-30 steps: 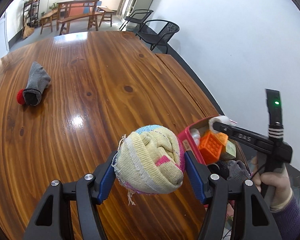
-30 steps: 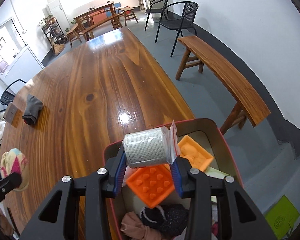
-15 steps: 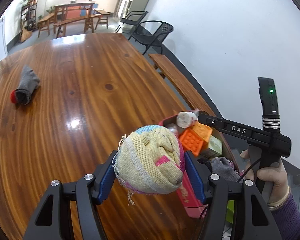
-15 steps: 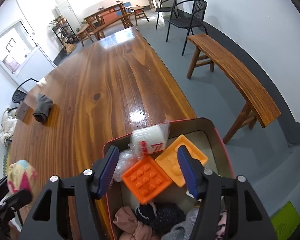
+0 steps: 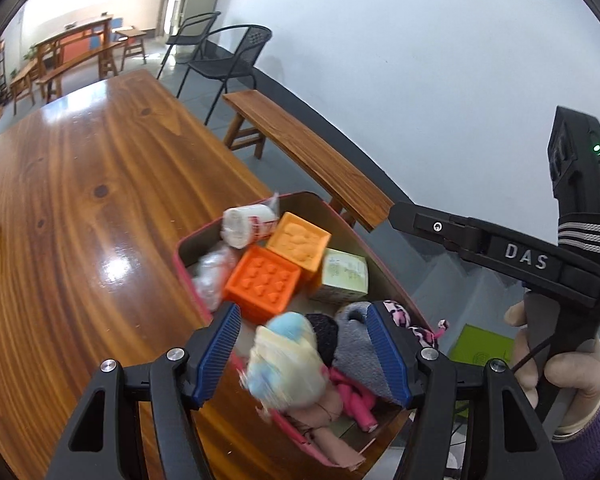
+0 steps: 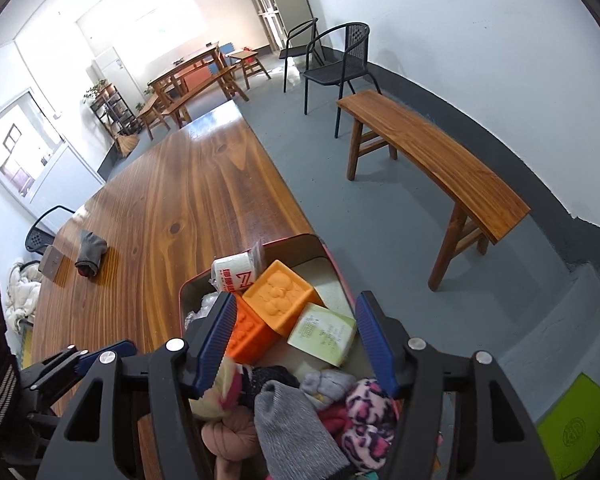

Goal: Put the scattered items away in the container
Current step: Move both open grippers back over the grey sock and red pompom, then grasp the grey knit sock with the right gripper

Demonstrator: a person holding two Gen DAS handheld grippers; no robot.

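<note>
container [image 5: 188,240]: red-rimmed box at the near corner of the surface [image 5: 80,200], by its edge; probably put there so both hands reach it
contents: wrapped white roll [image 5: 248,226] at far end, two orange blocks [image 5: 266,284], pale green box [image 5: 345,276], socks piled at near end; loose heap, dropped in, not stacked
yellow sock ball [image 5: 286,364]: blurred, sits between the left pads over the sock pile; pads not pressing it, so looks let go, falling into the container
left hand-held gripper [image 5: 304,354]: jaws apart, gap both sides of the sock ball, tilted down over the box
right hand-held gripper [image 6: 296,340]: jaws apart, nothing held, angled down over the blocks; person's hand [image 5: 556,364] on its handle
grey sock [image 6: 90,254]: still out on the surface, well apart from the container; likely next pickup
bench [image 6: 432,160]: on the floor beside the surface, not involved
</note>
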